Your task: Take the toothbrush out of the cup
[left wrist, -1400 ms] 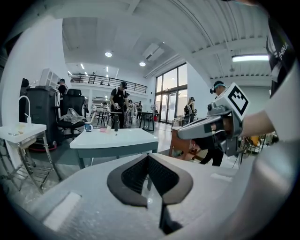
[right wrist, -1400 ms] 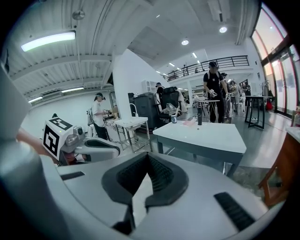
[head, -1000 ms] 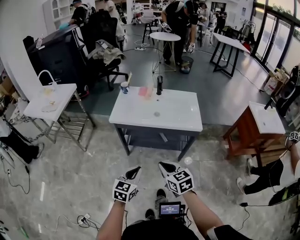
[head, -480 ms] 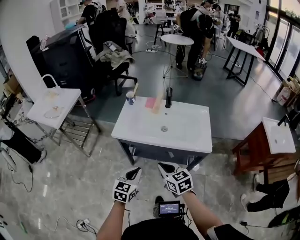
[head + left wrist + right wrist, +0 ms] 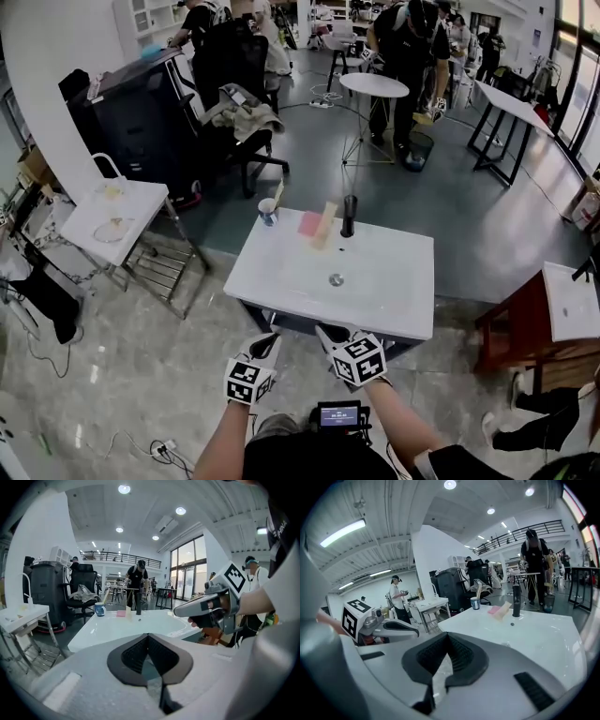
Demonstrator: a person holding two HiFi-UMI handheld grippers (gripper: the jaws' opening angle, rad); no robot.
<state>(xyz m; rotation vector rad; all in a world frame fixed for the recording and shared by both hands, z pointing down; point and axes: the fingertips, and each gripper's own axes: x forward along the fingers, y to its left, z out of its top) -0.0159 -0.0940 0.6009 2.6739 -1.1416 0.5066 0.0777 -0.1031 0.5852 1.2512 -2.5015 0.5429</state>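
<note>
Done: zilch, grab and lift left to do | toothbrush (image 5: pixel 277 194): sat in cup (image 5: pixel 268 213), far-left corner of washbasin top (image 5: pixel 375 292) | left gripper (image 5: pixel 266 344), right gripper (image 5: pixel 328 334): pinched shut, empty, hung off near edge

The left forearm (image 5: pixel 221 439) and right forearm (image 5: pixel 397 427) extend forward from the lower edge of the head view. The left gripper (image 5: pixel 268 341) and right gripper (image 5: pixel 329 333) are held side by side, near but apart, tips angled slightly downward. Both pairs of jaws are closed, with nothing between them.
</note>
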